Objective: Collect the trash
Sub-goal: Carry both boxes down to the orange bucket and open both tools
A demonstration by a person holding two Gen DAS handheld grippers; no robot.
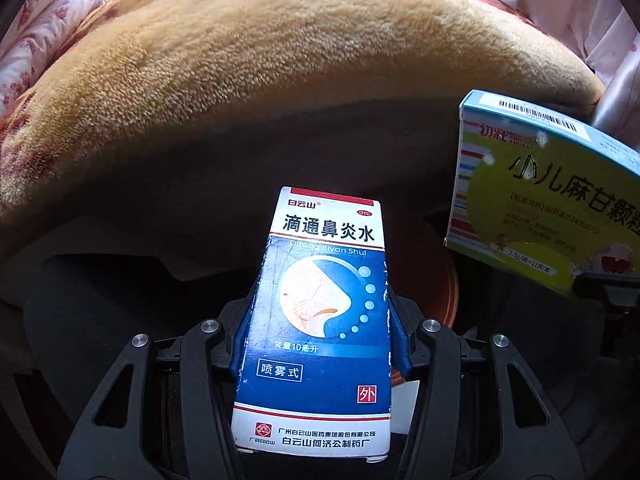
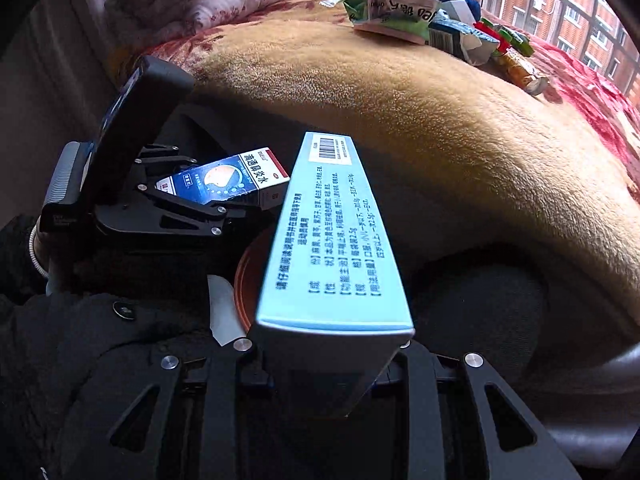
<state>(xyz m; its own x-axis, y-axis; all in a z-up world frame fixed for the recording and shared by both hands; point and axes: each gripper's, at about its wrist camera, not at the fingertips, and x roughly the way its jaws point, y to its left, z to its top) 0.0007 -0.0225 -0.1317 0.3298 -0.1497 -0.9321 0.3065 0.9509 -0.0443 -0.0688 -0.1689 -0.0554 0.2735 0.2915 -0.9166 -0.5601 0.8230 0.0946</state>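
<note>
nasal spray box between left hand-held gripper fingers, granule box to its right (in right hand-held gripper), round bin below both, trash pile on bed behind

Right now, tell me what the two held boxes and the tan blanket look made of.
Blue nasal spray box: thin printed cardboard, slight sheen, scuffed white edges. Light blue medicine box: likewise coated cardboard, crisp folds, printed barcode. Tan blanket: plush fleece, probably synthetic, fuzzy matte nap.
</note>
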